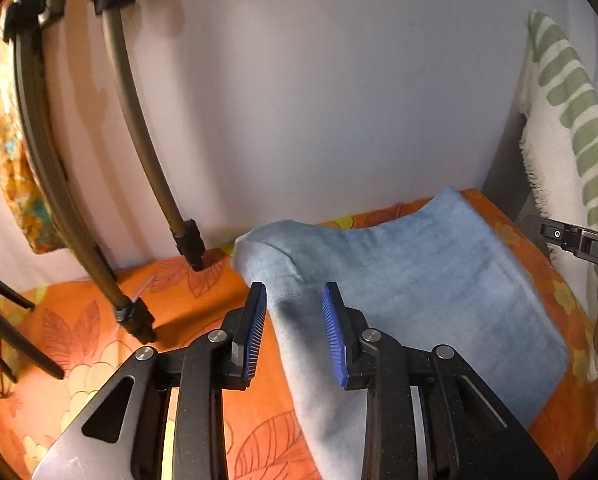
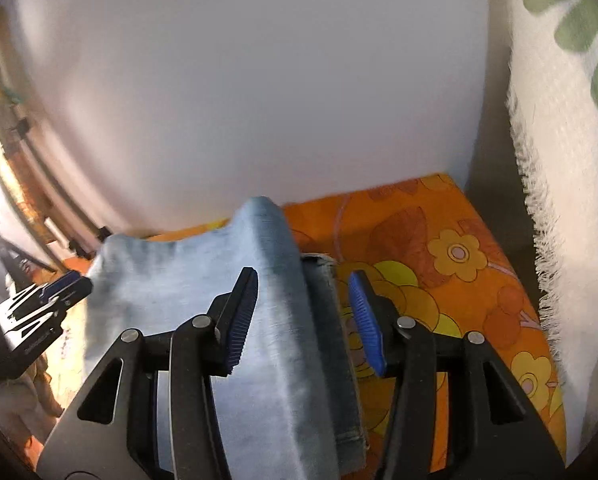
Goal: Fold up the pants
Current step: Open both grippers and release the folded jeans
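Pants: soft light-blue denim [image 1: 439,280], faded and faintly streaked, lying folded on the sheet; a rounded fold edge is running between both sets of jaws, and a darker stitched hem [image 2: 341,360] is showing along the side nearer the right jaw in the right wrist view.
Left gripper: black metal arms with ribbed blue pads [image 1: 294,330]; the jaws are standing partly apart, the pants' edge is lying between them, and neither pad is pressing the cloth.
Right gripper: same build [image 2: 305,322]; the jaws are standing wider apart, straddling the fold, with a clear gap beside the right pad.
Sheet: orange cotton [image 1: 171,292] printed with yellow flowers and outlined leaves, spreading under and to both sides of the jaws.
Tripod: two curved olive tubes with black feet [image 1: 135,316] are resting on the sheet, left of and beyond the left jaws.
Towel: white, coarse-woven, fringed, with green stripes [image 2: 559,160], hanging right of the right jaws.
Wall: plain pale surface [image 1: 319,100] rising beyond the jaws.
Writing: the letters "DAS" are showing in white on the black body [image 1: 587,244] at the right edge of the left wrist view; the rest is cut off.
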The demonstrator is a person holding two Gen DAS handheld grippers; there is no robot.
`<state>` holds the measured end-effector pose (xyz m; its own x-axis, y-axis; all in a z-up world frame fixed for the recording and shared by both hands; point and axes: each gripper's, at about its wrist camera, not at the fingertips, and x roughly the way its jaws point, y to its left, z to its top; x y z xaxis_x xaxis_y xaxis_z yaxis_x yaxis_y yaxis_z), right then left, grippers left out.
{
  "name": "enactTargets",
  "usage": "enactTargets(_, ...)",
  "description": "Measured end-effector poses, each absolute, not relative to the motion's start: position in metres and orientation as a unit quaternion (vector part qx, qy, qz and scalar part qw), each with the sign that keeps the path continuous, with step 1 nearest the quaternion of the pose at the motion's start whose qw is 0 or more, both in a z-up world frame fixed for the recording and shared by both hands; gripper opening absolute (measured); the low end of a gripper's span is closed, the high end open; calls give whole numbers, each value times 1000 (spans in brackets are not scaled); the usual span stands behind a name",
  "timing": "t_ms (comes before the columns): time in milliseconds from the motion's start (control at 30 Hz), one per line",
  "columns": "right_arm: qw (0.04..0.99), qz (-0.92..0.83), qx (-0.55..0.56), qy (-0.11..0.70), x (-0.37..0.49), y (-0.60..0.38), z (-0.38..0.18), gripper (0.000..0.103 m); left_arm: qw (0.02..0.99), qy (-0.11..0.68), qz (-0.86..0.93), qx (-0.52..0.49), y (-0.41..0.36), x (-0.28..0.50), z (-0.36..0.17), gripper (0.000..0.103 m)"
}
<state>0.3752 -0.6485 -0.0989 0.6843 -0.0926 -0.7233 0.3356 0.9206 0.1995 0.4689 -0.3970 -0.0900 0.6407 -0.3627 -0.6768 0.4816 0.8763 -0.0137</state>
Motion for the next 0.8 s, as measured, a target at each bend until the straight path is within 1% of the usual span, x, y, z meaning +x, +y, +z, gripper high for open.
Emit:
enactTargets(67, 907, -107, 152, 378, 370, -640, -93, 50, 900, 354, -242, 82, -392, 461, -84, 27)
enactTargets(100, 908, -99, 149, 378, 365, -634, -89, 50, 898, 356, -246, 82, -402, 460, -82, 27)
enactTargets(267, 911, -71, 144, 380, 339, -615, -66, 50, 893, 364, -258, 55, -369, 445, -57, 27)
enactTargets(367, 917, -72, 140, 366, 322, -603, -39, 50, 895, 357, -265, 30, -349, 426, -25, 27)
enactTargets(467, 923, -67, 144, 350, 305, -592, -9, 50, 897, 344, -274, 34, -336, 405, 8, 27)
enactTargets(500, 926, -65, 145, 342, 296, -586, 6, 53, 898, 341, -276, 36, -333, 399, 18, 28)
enactTargets(533, 928, -66, 145, 337, 289, -581, 17, 55, 897, 340, -279, 37, -330, 393, 27, 34)
enactTargets(567, 930, -69, 145, 332, 282, -575, 29, 58, 896, 340, -284, 34, -324, 385, 39, 42)
enactTargets(600, 930, -72, 145, 329, 274, -569, 41, 59, 895, 340, -287, 28, -320, 379, 51, 45)
enactTargets(800, 930, -68, 159, 324, 227, -526, 99, 59, 898, 328, -294, 8, -291, 329, 109, 45)
